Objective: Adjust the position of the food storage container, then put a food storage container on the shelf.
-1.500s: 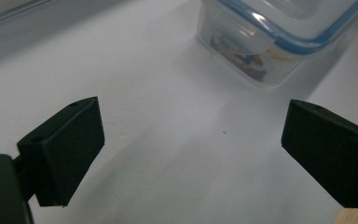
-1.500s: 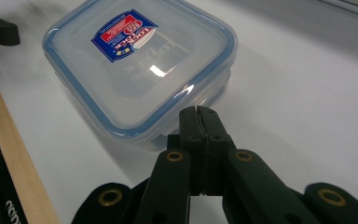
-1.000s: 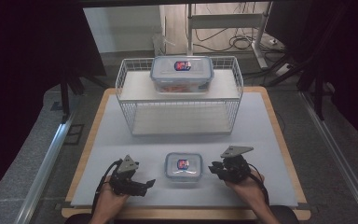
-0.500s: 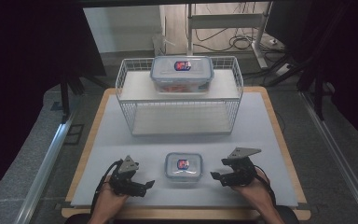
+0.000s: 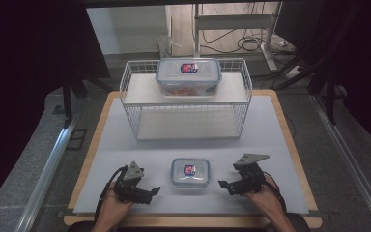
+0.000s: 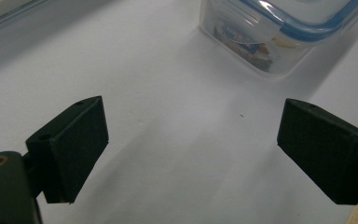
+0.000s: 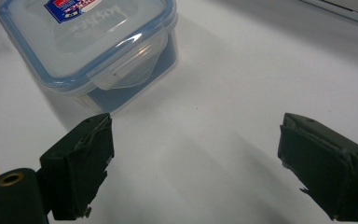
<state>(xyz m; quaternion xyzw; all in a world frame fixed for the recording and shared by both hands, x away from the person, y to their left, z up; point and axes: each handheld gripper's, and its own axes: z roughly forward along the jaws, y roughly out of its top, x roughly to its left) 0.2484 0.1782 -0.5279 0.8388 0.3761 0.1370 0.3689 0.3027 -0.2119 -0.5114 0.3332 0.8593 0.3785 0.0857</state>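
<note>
A small clear container with a blue-rimmed lid and a red-and-blue label sits on the white mat near the front edge. My left gripper lies to its left, jaws open and pointing at it, with bare mat between them. In the left gripper view the container stands ahead at the upper right. My right gripper lies to the container's right. Its jaws have just been opening and hold nothing. In the right gripper view the container shows its side latch down, just beyond the left jaw.
A white wire rack stands at the back of the mat. On its top shelf rests a larger lidded container. The wooden table edge runs along the front. Dark floor, rails and cables surround the table.
The right gripper has drawn back a little to the right, away from the small container, and its jaws have spread apart. The left gripper and both containers have not moved.
</note>
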